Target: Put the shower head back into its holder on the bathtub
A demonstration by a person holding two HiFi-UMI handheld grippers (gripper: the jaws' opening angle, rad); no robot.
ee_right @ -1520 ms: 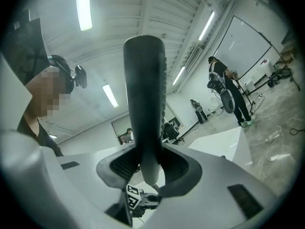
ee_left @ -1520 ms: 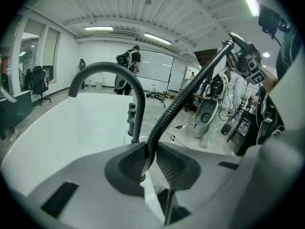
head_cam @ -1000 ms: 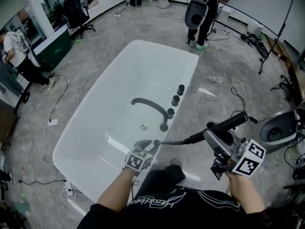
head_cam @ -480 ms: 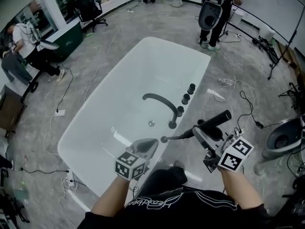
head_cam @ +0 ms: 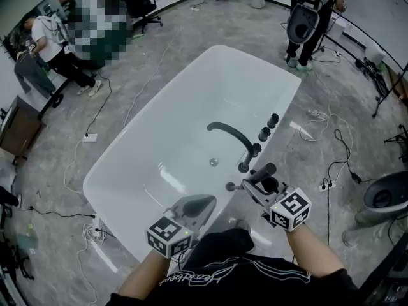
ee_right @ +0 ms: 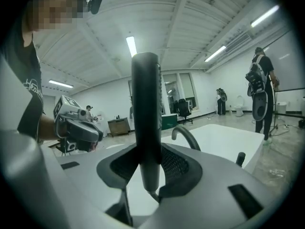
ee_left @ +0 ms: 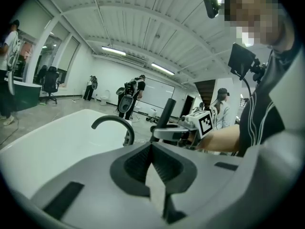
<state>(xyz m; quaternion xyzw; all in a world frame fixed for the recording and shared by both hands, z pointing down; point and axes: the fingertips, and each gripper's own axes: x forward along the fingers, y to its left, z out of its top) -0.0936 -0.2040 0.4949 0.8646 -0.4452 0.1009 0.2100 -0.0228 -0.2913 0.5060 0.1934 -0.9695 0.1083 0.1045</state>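
Your right gripper [ee_right: 145,178] has its jaws spread wide around the dark shower head [ee_right: 145,109] and pinching it. The handle stands upright between the pads, most of its length above them and its tapered lower end just under them. The jaws of your left gripper [ee_left: 152,168] are pressed together with nothing between them. You are at the carry-back step: the head is in hand but not yet seated. The small dark fitting [head_cam: 230,187] on the rim just left of the right jaws, where the hose seems to end, is what I take for the holder, though it shows too small to be sure. The next move calls for bringing the handle's lower end over that fitting, keeping the handle near vertical, lowering it straight in, and letting go only once it sits. Mind the edges. The bathtub [head_cam: 137,146] rim there is a narrow ledge, with the basin dropping away left of the jaws and the floor to their right. Just beyond the jaws along that ledge stand the base of the curved spout [head_cam: 231,134] and a row of knobs [head_cam: 264,133], so there is little room forward. The left gripper sits near, to the left of the right jaws over the tub's near end, so keep it out of the hose's way. Above the jaws the space is open.
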